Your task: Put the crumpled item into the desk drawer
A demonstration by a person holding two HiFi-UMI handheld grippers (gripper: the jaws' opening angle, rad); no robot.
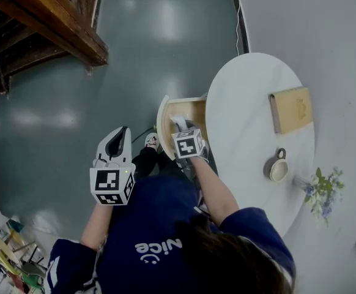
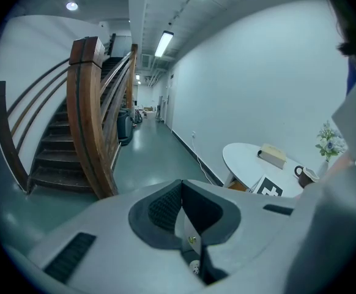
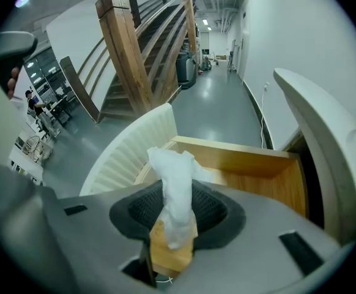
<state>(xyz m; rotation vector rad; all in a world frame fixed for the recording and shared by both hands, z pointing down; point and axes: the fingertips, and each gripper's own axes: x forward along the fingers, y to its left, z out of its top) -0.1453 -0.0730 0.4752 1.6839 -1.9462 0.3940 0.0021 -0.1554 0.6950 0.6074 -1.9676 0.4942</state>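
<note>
A glossy grey-green floor fills the head view, with a wooden staircase at the upper left. At the right, a round white surface carries a flat wooden box, a mug and a small bunch of flowers. An open drawer juts from the surface's left edge, and the right gripper hangs over it. The left gripper is well apart, above bare floor. The person's navy shirt reads "Nice".

In the left gripper view, the left gripper's pads are pressed together with nothing between them.

In the right gripper view, the right gripper pinches a crumpled white tissue. The tissue sticks out past the jaws over the drawer's wooden inside, behind its ribbed white front.
</note>
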